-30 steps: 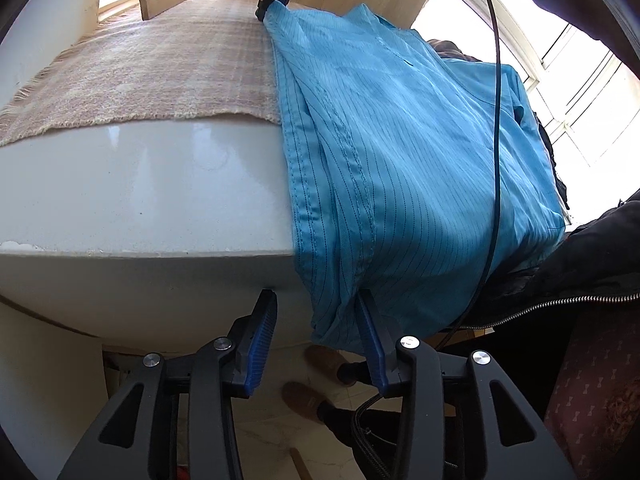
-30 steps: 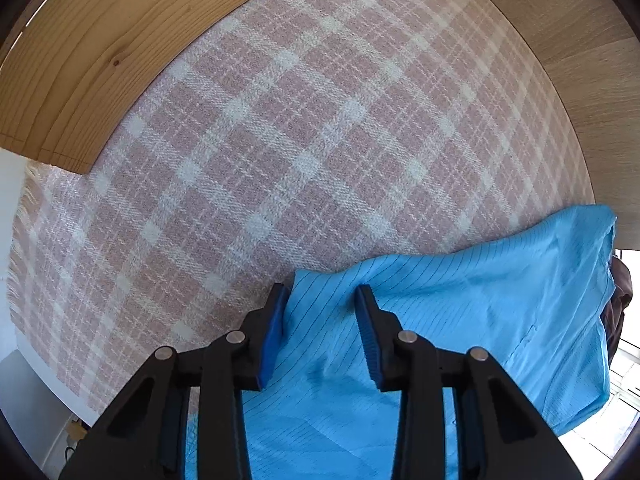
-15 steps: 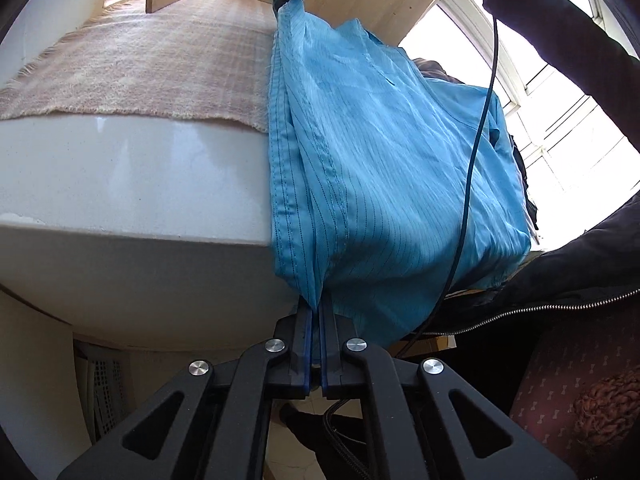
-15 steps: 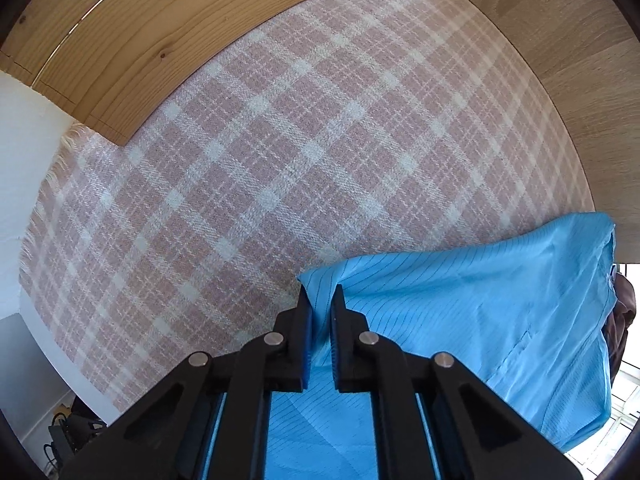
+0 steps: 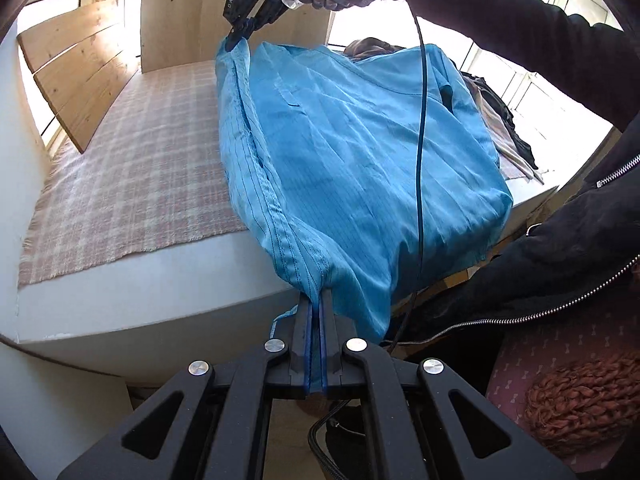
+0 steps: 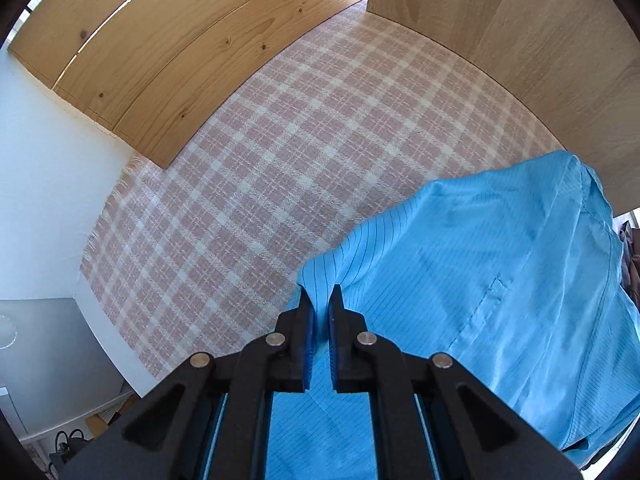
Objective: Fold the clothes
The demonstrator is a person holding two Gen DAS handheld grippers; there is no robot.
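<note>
A bright blue pinstriped shirt point(image 5: 352, 152) hangs stretched between my two grippers above the table. My left gripper point(image 5: 316, 300) is shut on its near hem corner, off the table's front edge. My right gripper point(image 5: 240, 34) shows in the left wrist view, shut on the far corner and held high over the cloth. In the right wrist view my right gripper point(image 6: 320, 300) pinches the blue shirt point(image 6: 480, 288), which drapes down to the right.
A pink and white plaid cloth point(image 5: 140, 160) covers the white table point(image 5: 140, 292). Wooden boards point(image 6: 168, 52) stand at the back and a wooden panel point(image 6: 520, 40) at the right. Dark clothes point(image 5: 504, 120) lie at the far right. A black cable point(image 5: 420, 140) hangs across the shirt.
Both grippers closed on the shirt's left edge corners and then lifted it. The edge now hangs taut in the air instead of lying on the table.
</note>
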